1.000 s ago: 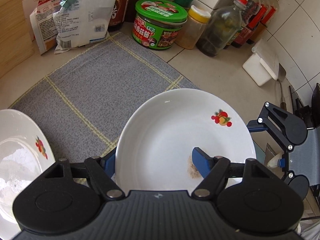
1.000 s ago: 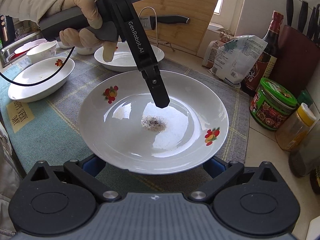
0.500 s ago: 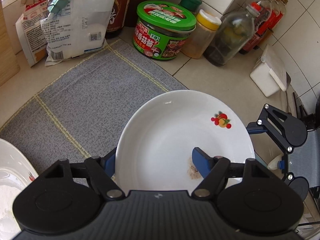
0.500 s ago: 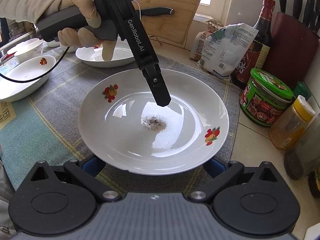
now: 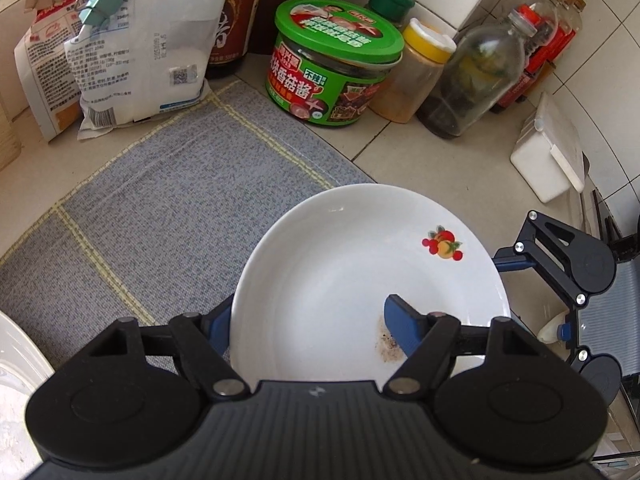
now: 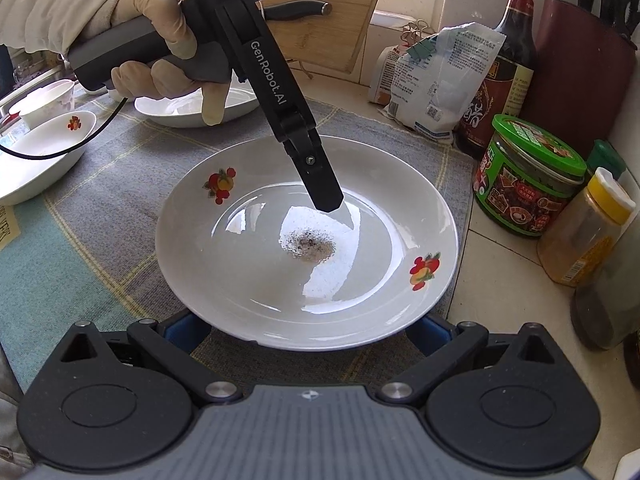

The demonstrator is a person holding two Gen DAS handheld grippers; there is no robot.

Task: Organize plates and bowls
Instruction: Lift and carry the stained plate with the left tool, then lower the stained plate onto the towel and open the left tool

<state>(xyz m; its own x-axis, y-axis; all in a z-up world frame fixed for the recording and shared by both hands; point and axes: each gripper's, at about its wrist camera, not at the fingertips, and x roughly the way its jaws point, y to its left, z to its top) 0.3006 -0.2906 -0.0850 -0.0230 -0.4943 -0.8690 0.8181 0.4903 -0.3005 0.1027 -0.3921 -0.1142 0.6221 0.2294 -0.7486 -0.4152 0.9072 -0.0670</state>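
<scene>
A white plate (image 6: 304, 264) with fruit motifs and a patch of dark residue at its centre is being held over the grey checked mat (image 6: 120, 208), its right edge reaching past the mat toward the tiled counter (image 5: 440, 168). The left gripper (image 5: 308, 320) is gripping the plate by its rim: one blue finger (image 5: 402, 326) is lying inside the dish beside the residue, the other (image 5: 218, 322) is sitting against the outer side, so the tongs are closing narrowly on the plate. A gloved hand (image 6: 160, 52) is holding this tool. The right gripper (image 6: 308, 330) is facing the plate's near edge, its two blue fingers standing wide apart below the rim; whether they are touching the plate cannot be told. Further plates (image 6: 192, 108) and a small bowl (image 6: 48, 100) are resting on the mat at the far left. A green-lidded jar (image 5: 336, 76), a yellow-capped shaker (image 5: 416, 76), bottles (image 5: 476, 80) and clipped bags (image 5: 132, 48) are standing along the wall
</scene>
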